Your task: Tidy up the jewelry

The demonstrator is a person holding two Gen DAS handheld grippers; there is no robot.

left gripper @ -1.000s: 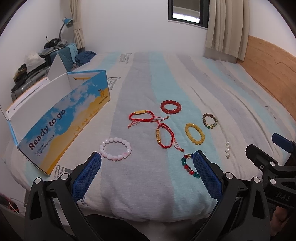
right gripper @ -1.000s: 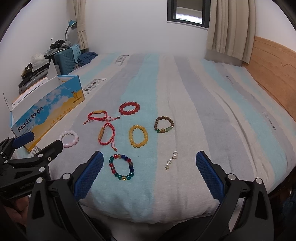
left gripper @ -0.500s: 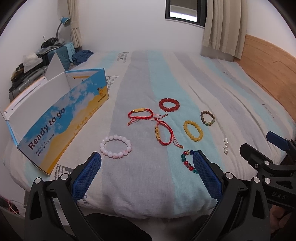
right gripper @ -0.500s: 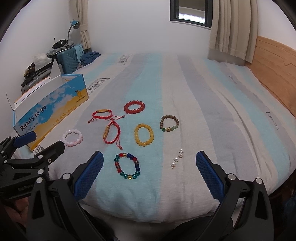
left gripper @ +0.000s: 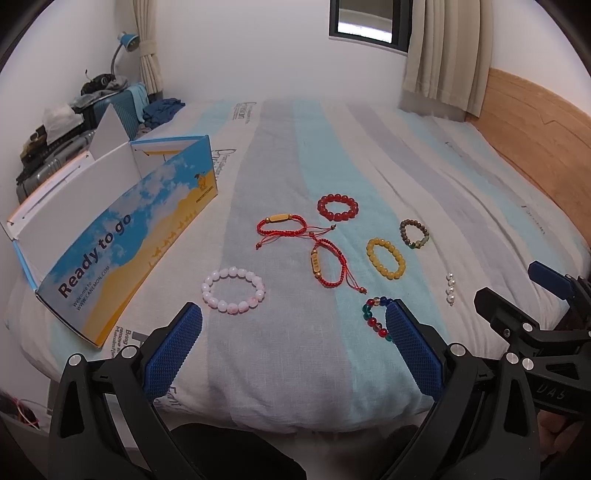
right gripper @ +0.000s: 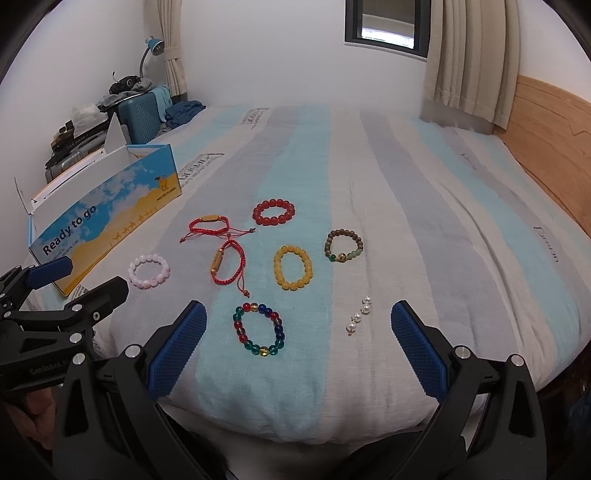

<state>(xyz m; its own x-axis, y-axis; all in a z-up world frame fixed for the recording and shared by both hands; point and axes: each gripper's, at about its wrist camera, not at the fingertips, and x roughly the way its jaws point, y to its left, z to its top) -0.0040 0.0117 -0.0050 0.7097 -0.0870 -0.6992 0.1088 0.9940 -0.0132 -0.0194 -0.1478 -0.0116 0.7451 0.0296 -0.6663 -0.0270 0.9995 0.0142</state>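
Soft, even indoor light fills both views, slightly dim, with faint shadows. The window (right gripper: 388,27) at upper centre glows pale without glare. Fisheye bending curves the frame edges (corners go black). The far bed (left gripper: 369,122) edge looks hazy; the foreground stays sharp.

Striped bed (right gripper: 424,206) carries: open printed box (right gripper: 99,225) far left of the right gripper; bracelets ahead of it, namely pink (right gripper: 149,271), two red cord (right gripper: 225,243), red bead (right gripper: 273,212), yellow (right gripper: 293,267), brown (right gripper: 343,245), multicolour (right gripper: 258,329); pearl strand (right gripper: 359,315) nearest, right.
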